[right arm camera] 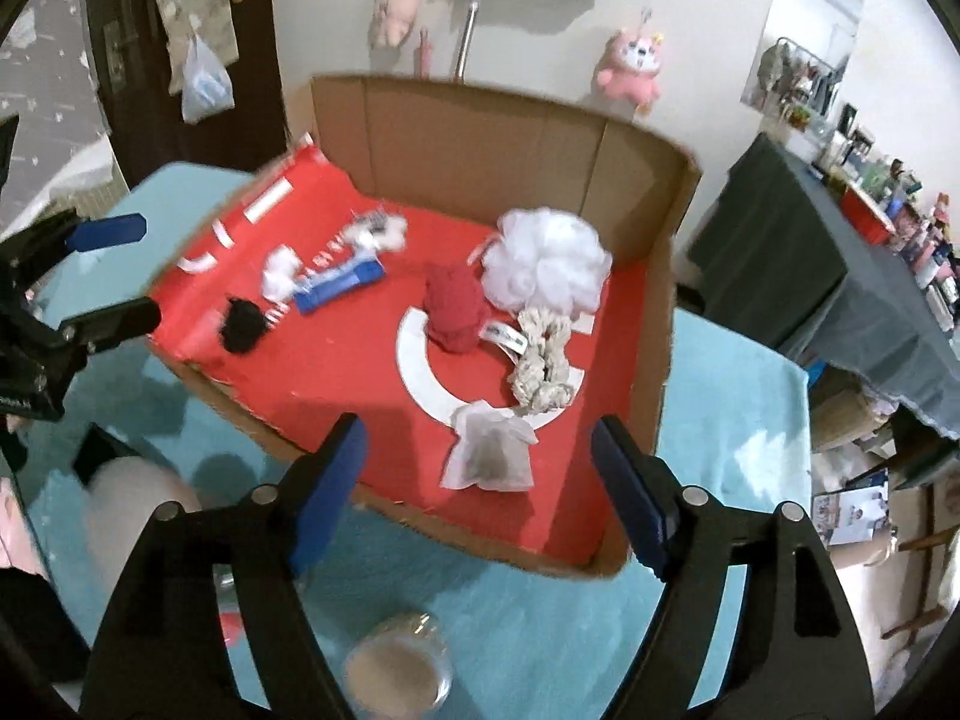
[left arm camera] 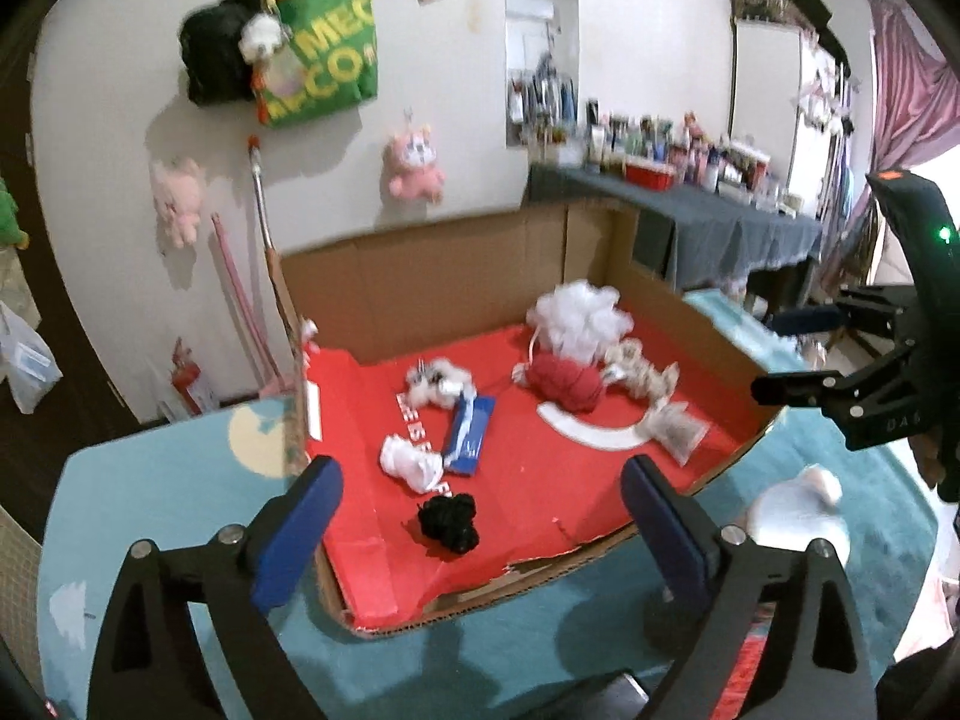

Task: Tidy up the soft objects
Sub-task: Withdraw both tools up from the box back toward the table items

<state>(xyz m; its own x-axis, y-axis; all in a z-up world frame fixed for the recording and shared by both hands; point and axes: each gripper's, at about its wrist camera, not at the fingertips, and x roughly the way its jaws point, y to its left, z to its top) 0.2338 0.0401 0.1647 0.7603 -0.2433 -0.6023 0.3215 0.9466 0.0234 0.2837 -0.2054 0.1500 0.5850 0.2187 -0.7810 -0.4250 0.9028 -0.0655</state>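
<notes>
Both grippers spread wide, nothing between the pads: left gripper above the near edge of the cardboard box, right gripper likewise. Inside on the red liner: white mesh pouf, red yarn ball, black scrunchie, sachet. Green tote on the wall, partly readable "MEC". Liner lettering too blurred.

Both wrist views look down into the box.

Right gripper gapes empty above cardboard box (red-lined) holding sachet.
</notes>
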